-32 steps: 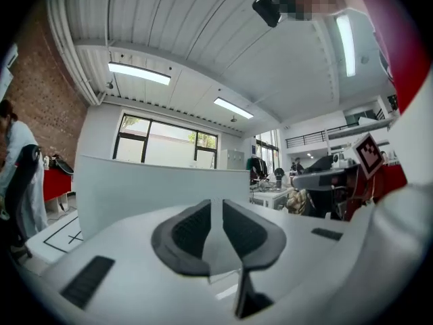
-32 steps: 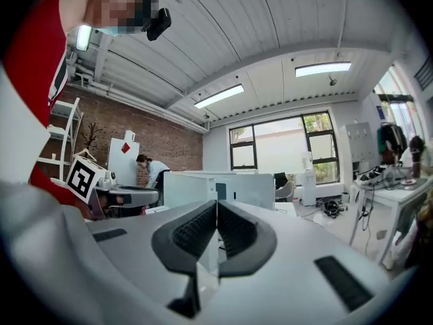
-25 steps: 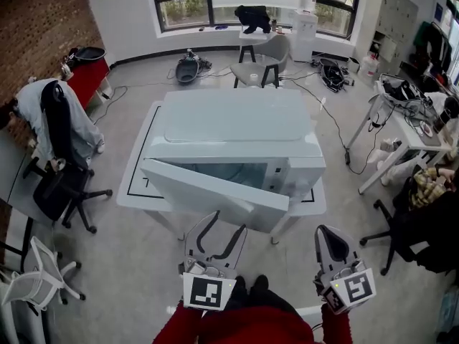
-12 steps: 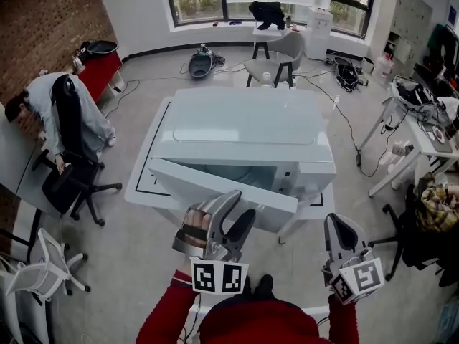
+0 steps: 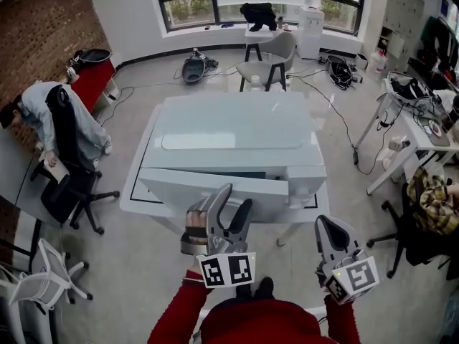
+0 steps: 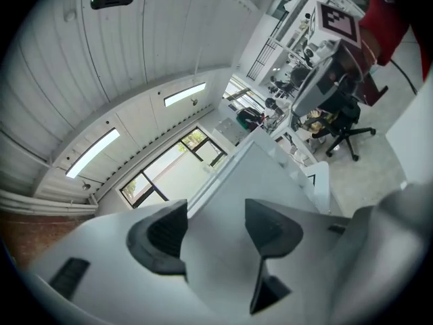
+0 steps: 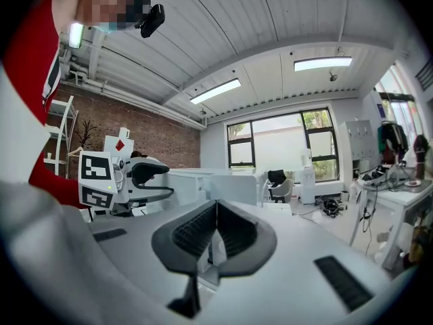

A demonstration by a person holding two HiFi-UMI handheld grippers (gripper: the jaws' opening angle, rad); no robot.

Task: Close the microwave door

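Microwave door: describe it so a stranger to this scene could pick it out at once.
On the white table mid-room sits a large white microwave. Its door is the wide front panel facing the person; unlike the narrow control panel at its right, it stands slightly ajar.

Red sleeves (image 5: 172,315) meet grey, black-padded left claw (image 5: 237,196) and right claw (image 5: 326,223) bearing black-and-white marker cubes (image 5: 227,269).

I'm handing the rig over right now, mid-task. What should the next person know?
Left gripper: jaws open, have just been opening, nothing between them, tips at the front of the microwave door.
Right gripper: jaws shut, empty, held back from the table.
Microwave on the table; door nearly shut, a narrow gap remains.
Left to do: push the door fully closed.
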